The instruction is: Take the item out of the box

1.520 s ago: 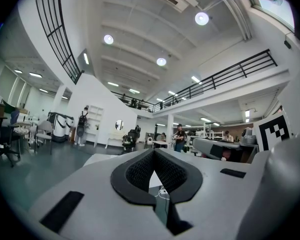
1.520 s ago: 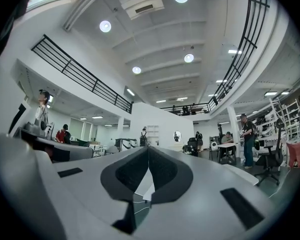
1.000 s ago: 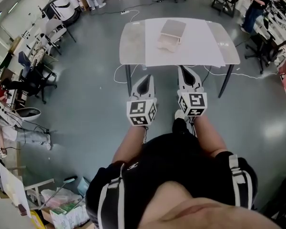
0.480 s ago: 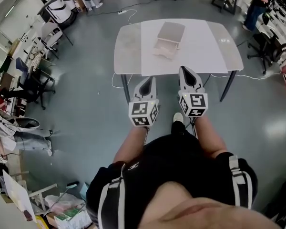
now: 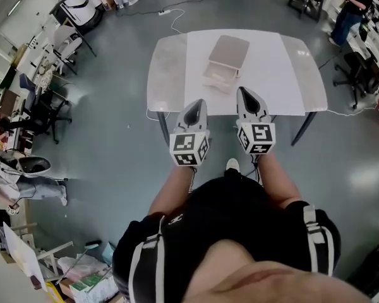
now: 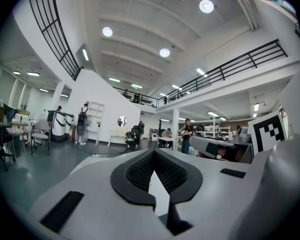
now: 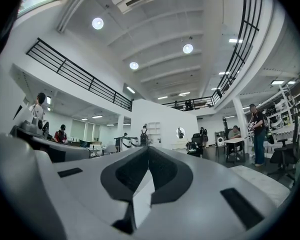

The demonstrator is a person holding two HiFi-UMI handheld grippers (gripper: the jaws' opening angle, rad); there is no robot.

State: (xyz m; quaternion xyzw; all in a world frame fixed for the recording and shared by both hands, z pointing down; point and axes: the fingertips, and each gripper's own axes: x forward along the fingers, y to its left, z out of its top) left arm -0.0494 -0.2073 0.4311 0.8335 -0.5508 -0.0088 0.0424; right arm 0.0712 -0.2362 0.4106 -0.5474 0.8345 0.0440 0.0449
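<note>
Probably light, stiff: flat beige cardboard box [image 5: 227, 49].
Left tool [image 5: 198, 105], right tool [image 5: 245, 95] closed, empty; pinch its front flap.

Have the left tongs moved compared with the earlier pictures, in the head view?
Yes. The left tongs moved forward, toward the table: their tip now overlaps its near edge, whereas before it stopped short of that edge.

Just ahead of the closed jaws of the left gripper [image 5: 198, 105] and right gripper [image 5: 246, 93] lies the table [image 5: 290, 74]. 1 box [image 5: 225, 54] stands farther ahead, between the 2 tips, with open tabletop on either side.
</note>
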